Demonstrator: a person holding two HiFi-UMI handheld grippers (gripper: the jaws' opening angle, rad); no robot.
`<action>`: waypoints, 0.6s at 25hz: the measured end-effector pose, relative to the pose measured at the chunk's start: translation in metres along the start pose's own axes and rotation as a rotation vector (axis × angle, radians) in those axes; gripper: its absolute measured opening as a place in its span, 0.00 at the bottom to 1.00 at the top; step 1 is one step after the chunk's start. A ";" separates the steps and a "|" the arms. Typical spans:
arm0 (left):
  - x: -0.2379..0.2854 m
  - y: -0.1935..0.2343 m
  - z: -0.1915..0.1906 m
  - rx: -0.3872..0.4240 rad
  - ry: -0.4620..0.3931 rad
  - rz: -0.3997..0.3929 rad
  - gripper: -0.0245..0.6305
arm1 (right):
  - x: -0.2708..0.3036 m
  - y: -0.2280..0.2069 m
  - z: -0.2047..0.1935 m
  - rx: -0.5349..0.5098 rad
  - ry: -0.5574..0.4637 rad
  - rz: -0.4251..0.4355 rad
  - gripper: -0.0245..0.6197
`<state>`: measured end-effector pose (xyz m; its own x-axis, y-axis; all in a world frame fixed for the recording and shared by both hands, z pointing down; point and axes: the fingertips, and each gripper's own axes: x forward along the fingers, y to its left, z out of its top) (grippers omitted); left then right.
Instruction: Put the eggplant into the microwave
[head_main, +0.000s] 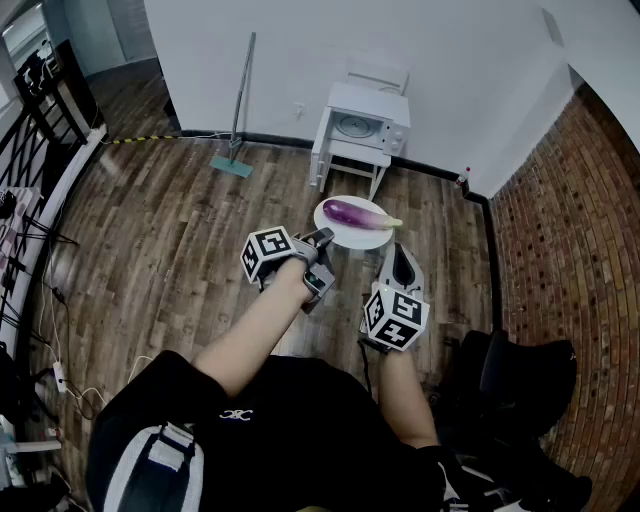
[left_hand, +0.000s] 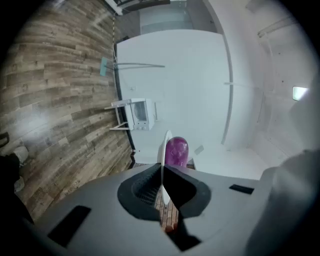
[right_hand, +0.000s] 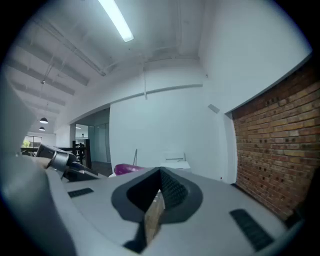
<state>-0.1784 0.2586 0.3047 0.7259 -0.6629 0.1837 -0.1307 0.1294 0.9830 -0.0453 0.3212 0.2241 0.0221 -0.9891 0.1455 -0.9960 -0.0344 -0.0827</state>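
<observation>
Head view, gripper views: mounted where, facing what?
Head view: on the person's head, steeply down at wood floor; shows forearms, left gripper, right gripper.
Left gripper view: rides the left gripper, along jaws shut on the plate rim.
Right gripper view: rides the right gripper, past its jaws toward white wall.
Shared: all three show the eggplant.

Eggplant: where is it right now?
Head view, centre: the eggplant lies on a white plate gripped at its rim by the left gripper, with the microwave beyond.
</observation>
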 end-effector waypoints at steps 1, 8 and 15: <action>0.001 0.002 0.000 -0.006 0.003 -0.001 0.06 | 0.002 0.000 -0.001 0.005 0.000 0.002 0.05; 0.002 0.007 0.016 -0.018 0.026 -0.004 0.06 | 0.015 0.017 -0.006 0.010 0.006 0.003 0.05; 0.007 0.021 0.024 0.000 0.030 0.004 0.06 | 0.023 0.022 -0.026 0.034 0.005 0.012 0.05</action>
<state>-0.1925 0.2388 0.3264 0.7452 -0.6401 0.1872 -0.1331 0.1322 0.9822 -0.0687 0.3014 0.2511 0.0091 -0.9887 0.1495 -0.9927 -0.0270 -0.1180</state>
